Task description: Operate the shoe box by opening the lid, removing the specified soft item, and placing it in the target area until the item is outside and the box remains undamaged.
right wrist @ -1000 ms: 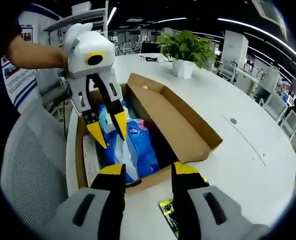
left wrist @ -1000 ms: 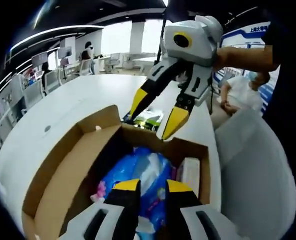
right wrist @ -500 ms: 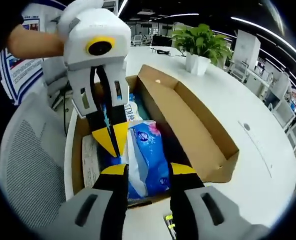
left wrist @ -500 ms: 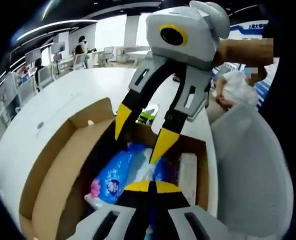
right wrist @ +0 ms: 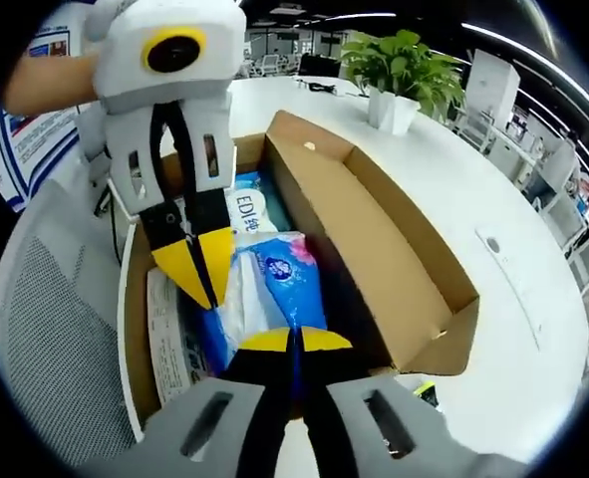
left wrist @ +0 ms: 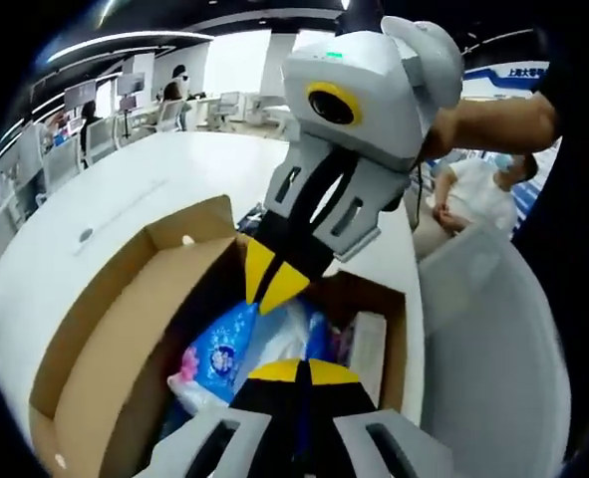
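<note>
Both hand-held grippers, left point(right wrist: 199, 279) and right point(left wrist: 272, 287), have now closed together on the blue soft pack point(right wrist: 274, 289) inside the open shoe box point(right wrist: 374, 249) at the desk point(right wrist: 493, 199) edge, so I judge lifting out comes next.

Open-plan office, dark ceiling w/ long curved light strips point(right wrist: 513, 45). Big round-edged white table point(left wrist: 95, 214), small round grommet point(right wrist: 492, 244) set in its top. Potted green plant point(right wrist: 406, 72) in white pot on the table's far side, right gripper view. Grey mesh chair back point(right wrist: 50, 339) just beside the table edge; same chair point(left wrist: 493, 358) in left gripper view. Behind: rows of desks w/ monitors point(left wrist: 80, 95), white office chairs point(left wrist: 100, 139), bright windows point(left wrist: 236, 62). Blue-and-white poster point(right wrist: 25, 144) on wall. Seated person in white top point(left wrist: 473, 194) in bkgd.
</note>
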The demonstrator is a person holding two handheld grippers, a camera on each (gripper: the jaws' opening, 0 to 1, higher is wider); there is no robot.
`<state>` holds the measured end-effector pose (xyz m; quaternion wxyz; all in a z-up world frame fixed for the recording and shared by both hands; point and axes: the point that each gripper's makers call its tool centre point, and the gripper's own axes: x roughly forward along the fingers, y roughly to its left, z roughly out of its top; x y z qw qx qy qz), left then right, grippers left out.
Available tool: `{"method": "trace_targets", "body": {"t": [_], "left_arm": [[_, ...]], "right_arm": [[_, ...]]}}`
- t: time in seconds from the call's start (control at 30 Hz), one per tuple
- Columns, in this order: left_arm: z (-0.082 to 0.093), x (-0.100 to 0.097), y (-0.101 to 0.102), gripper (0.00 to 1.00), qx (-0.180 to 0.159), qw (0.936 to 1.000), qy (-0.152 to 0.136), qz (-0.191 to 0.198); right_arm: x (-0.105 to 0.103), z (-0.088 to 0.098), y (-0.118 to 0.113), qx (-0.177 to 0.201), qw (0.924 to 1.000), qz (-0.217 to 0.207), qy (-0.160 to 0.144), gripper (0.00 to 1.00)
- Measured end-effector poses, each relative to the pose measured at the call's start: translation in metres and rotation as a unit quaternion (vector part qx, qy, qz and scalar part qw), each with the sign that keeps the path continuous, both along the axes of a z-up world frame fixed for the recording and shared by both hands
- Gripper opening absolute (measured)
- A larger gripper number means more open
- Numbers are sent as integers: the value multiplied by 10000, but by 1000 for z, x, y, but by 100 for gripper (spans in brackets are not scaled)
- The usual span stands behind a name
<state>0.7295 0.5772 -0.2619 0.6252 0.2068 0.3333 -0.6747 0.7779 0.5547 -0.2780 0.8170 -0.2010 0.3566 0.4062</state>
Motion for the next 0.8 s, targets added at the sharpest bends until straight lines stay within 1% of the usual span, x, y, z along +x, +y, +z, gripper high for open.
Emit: {"method": "trace_targets", "body": {"t": [0.1,0.13,0.27,0.5,0.73,0.8], "left_arm": [[2,1,2,0,-24,10000,9,56],[4,2,3,0,-55,9999,8,85],[10,5,6,0,-116,9997,0,210],[26,8,16,0,-265,9986,-89,454],[44,9,16,0,-434,9972,-171,577],[48,9,15,0,-465,9969,-180,608]], "right_arm": [[1,6,0,50,10000,-23,-41,0],[3,4,0,92,9999,-44,-42,0],[3,13,4,162,9998,-17,-109,0],[7,31,13,300,9992,70,-257,0],[12,47,17,363,9987,148,-313,0],[8,56,17,362,9987,165,-311,0]]}}
